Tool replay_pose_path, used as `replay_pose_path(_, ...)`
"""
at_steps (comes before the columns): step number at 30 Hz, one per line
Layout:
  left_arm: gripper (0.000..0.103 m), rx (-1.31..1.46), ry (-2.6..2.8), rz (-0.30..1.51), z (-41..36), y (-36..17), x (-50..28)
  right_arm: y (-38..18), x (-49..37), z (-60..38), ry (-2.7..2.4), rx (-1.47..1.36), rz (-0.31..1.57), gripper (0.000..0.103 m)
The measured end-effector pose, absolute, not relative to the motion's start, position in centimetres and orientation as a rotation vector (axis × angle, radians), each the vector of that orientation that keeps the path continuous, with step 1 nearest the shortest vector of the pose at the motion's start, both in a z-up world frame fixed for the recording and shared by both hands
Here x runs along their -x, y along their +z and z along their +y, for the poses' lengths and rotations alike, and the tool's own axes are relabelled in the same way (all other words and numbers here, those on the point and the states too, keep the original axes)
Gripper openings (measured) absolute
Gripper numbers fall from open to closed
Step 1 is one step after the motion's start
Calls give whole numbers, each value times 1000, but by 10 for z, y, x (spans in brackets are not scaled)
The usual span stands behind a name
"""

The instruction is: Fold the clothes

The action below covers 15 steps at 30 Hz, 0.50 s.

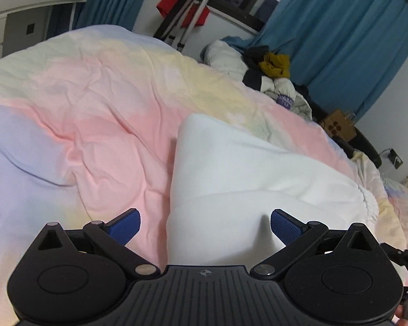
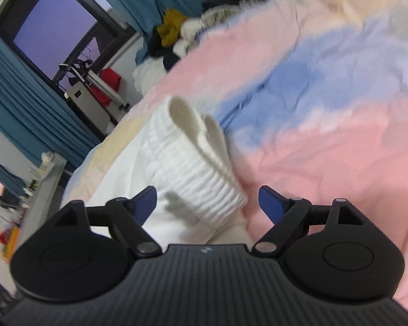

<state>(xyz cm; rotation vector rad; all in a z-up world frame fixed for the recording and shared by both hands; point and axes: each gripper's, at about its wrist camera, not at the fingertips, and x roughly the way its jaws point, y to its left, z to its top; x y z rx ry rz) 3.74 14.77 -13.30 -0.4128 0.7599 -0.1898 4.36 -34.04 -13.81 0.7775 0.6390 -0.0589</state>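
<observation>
Teal curtains (image 1: 340, 27) back a bed (image 1: 81, 95) with pastel duvet; white garment (image 1: 244, 168) lies on the bed, left gripper (image 1: 205, 226) and right gripper (image 2: 208, 203) both open above it.

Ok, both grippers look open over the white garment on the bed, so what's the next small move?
Probably lower the right gripper onto the ribbed waistband and close: the band lies between its open jaws, ungripped, while the left gripper is open over the white garment.
</observation>
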Motion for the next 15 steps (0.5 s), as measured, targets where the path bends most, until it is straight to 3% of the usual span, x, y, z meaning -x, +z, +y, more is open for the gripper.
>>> replay_pose_path(8,103,392,-200,778,136,-138,-41,-176,-77,-328,-19,-790,760,88)
replay_pose_path(15,103,396,-210,801,132,-145,-47,-192,-89,-323,8,-807,744,103)
